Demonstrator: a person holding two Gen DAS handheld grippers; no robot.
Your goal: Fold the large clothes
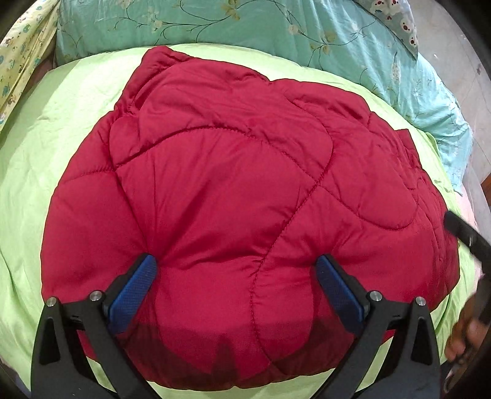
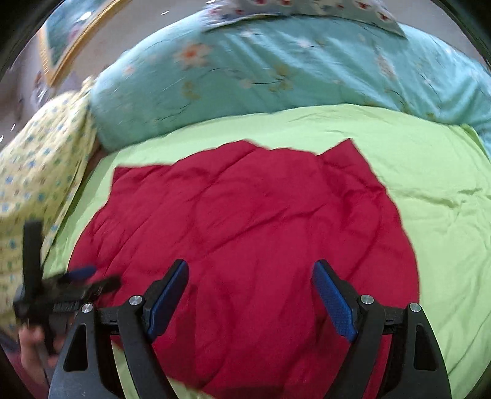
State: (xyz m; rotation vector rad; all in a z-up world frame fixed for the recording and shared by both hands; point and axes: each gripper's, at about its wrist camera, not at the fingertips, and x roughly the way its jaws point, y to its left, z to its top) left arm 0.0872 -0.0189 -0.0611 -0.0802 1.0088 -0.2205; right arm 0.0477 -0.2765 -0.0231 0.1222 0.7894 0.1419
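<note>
Red quilted jacket [image 1: 239, 196] sits bundled mid-bed on the green sheet [image 1: 61, 153], so you look mostly folded, maybe one tidy-up fold left. Your left hand-held gripper [image 1: 236, 270] presses spread wide on it; the right hand-held gripper [image 2: 250, 276] hovers released. No containers around.

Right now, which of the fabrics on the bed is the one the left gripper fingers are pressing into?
The red quilted jacket. The left gripper has its open fingers dented into its puffy near edge. The light green sheet beneath and the teal floral quilt behind are untouched.
</note>
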